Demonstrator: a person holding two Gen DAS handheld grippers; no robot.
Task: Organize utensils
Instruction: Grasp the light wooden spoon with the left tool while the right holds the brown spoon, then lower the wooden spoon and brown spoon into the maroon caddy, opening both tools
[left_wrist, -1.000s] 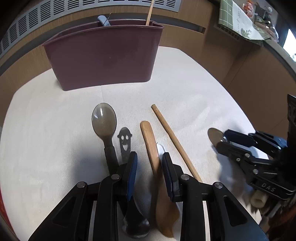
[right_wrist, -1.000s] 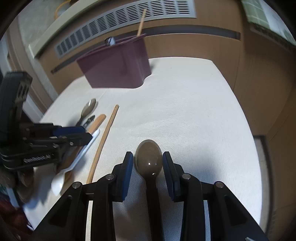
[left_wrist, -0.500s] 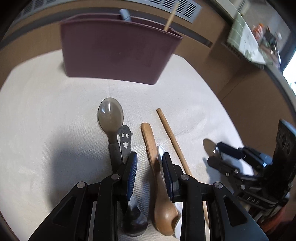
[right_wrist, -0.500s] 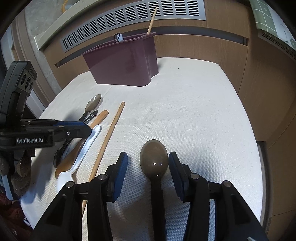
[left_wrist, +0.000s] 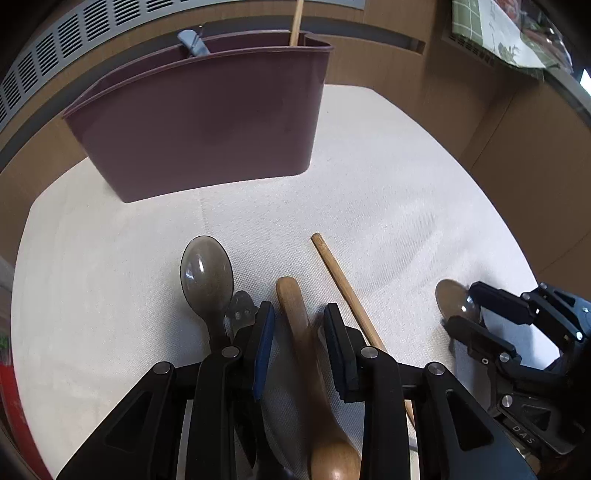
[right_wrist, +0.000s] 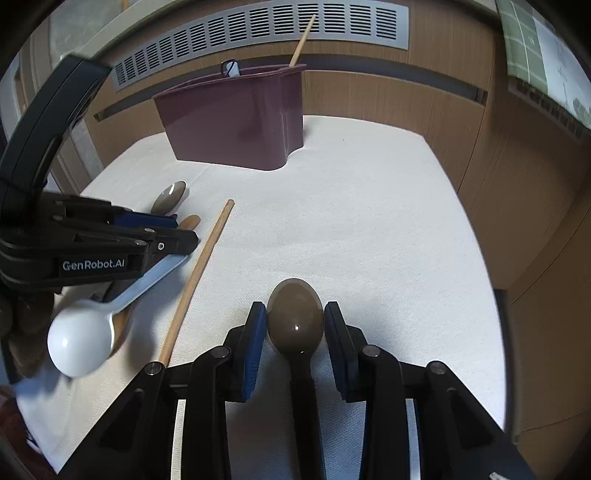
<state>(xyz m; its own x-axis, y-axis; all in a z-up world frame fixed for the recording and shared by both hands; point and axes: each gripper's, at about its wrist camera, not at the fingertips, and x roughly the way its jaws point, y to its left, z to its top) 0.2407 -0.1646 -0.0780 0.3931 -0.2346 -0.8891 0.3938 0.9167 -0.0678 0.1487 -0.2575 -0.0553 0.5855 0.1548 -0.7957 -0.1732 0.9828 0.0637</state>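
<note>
On my left wrist view, the left gripper (left_wrist: 299, 325) sits low over the white cloth (left_wrist: 388, 177), its jaws apart, with the handle of a wooden spoon (left_wrist: 295, 314) running up between the pads and the bowl end blurred down near the lens — I cannot tell whether either pad touches the wood. Just left of that handle lie a small metal utensil with cut-out holes (left_wrist: 241, 310), half hidden by the left finger, and a translucent brown spoon (left_wrist: 206, 277) with its bowl pointing toward the holder. To the right of the wooden spoon a single wooden chopstick (left_wrist: 343, 288) lies at a slant on the cloth. The maroon utensil holder (left_wrist: 207, 125) stands upright at the far side of the table, with a thin wooden stick (left_wrist: 296, 22) and a grey handle (left_wrist: 192, 42) poking out of its top. On my right wrist view, the right gripper (right_wrist: 294, 325) has its jaws apart on either side of another brown spoon (right_wrist: 295, 317) — the bowl fills most of the gap, and I cannot say whether the pads touch it. From there I also see a white plastic spoon (right_wrist: 79, 343) lying under the left gripper, its bowl nearest the table's front edge.
</note>
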